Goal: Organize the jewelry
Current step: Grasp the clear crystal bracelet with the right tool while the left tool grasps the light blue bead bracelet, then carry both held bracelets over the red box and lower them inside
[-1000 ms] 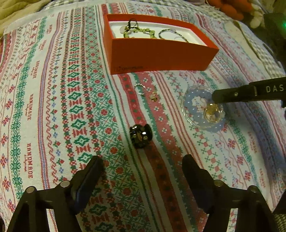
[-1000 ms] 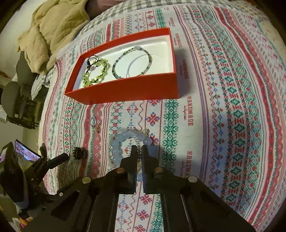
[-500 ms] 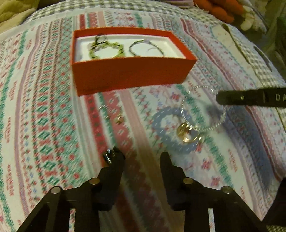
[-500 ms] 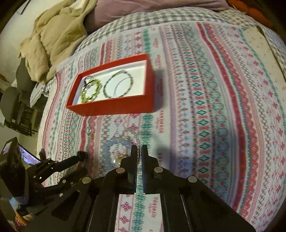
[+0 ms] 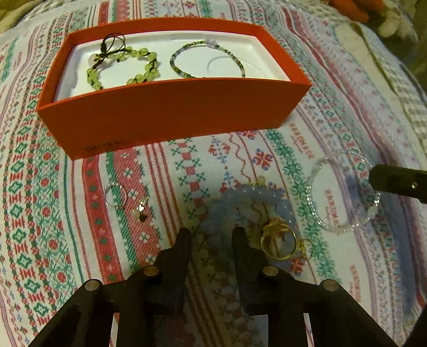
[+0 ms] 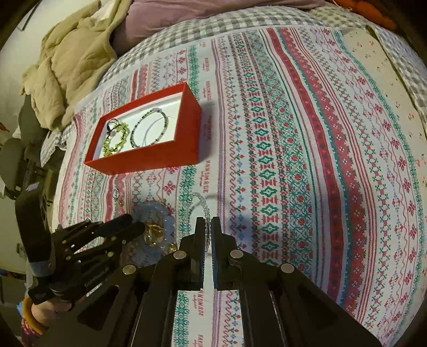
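Observation:
A red box [image 5: 170, 114] [image 6: 149, 160] holds a green bead bracelet [image 5: 122, 66] and a dark thin bead bracelet [image 5: 206, 57]. My right gripper [image 6: 208, 221] is shut on a clear bead bracelet [image 5: 344, 190] [image 6: 204, 206], held above the cloth right of the box. My left gripper [image 5: 212, 233] is partly open, low over a pale blue bead bracelet [image 5: 250, 202] [image 6: 157, 213] with a gold ring [image 5: 280, 241] on it. A thin wire ring with a charm [image 5: 125, 200] lies left of that.
A patterned cloth [image 6: 293, 160] covers the bed. A beige blanket [image 6: 69, 61] is heaped at the far left. Orange and white soft things [image 5: 373, 13] lie at the far right corner.
My right gripper has lifted the clear bracelet off the blue one and carried it right. My left gripper has narrowed and moved right, from the dark bead ring to the blue bracelet.

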Motion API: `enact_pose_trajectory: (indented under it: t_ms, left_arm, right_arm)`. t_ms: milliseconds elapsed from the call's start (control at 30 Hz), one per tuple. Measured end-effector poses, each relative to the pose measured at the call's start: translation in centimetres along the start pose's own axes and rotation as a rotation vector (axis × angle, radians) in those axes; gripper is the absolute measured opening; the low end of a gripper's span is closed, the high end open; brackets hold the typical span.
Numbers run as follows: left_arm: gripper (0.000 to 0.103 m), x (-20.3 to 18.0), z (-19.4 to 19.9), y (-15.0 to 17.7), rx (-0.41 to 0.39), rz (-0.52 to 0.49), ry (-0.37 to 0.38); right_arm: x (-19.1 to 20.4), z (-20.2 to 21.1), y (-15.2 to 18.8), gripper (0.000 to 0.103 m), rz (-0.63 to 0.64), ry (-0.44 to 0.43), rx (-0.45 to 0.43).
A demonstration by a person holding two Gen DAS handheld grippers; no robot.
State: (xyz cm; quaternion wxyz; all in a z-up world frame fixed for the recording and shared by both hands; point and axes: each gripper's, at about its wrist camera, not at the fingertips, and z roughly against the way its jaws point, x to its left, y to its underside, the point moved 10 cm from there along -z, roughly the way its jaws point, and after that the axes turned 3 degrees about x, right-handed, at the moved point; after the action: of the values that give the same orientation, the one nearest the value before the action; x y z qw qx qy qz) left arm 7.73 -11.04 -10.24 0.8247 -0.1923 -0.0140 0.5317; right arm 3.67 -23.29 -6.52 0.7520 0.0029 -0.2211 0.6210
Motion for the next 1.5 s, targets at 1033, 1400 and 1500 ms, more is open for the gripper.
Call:
enact_pose_trajectory:
  t_ms: [1033,1400,1500]
  left_arm:
    - [0.008,-2.5,11.0,-4.4,-0.259,-0.043,0.1]
    - [0.008,-1.5,12.9,-9.4,-0.351,0.038,0.16]
    - [0.008,-0.8,12.2,-11.0,-0.382,0.069,0.189]
  right_arm:
    - [2.6,5.7,-2.4,0.004,0.043,-0.039,-0.143]
    - [3.9,7.9,-5.6,0.004,0.026,-0.087,-0.22]
    - [4.2,7.9,-6.5,0.004,0.025,-0.099,-0.235]
